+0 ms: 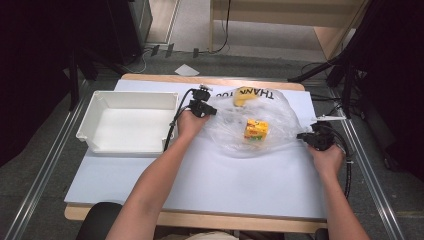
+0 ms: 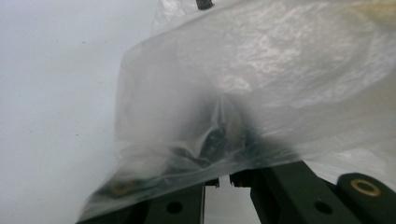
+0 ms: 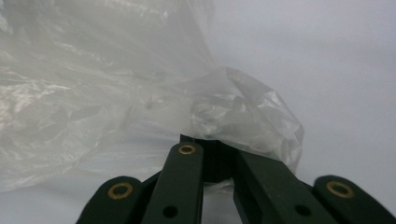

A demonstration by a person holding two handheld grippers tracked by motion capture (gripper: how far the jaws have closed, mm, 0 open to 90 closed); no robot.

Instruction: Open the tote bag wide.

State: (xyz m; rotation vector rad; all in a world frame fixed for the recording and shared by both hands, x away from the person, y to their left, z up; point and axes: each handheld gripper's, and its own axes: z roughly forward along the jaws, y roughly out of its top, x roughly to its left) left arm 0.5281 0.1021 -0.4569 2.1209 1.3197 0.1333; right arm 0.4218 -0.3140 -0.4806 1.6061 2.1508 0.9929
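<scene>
While pinched, plastic bag (image 1: pixel 260 117) (two items inside) between both grippers

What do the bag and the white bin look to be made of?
Bag: thin clear plastic film, glossy and crinkled; the carton shows through it. Bin: likely rigid moulded plastic, smooth white, with a rolled rim.

Lighting is even and bright over the white table (image 1: pixel 200 175); the far left and right surroundings are dark. Both gripper views are soft, with glare on the plastic bag (image 2: pixel 280 70).
</scene>
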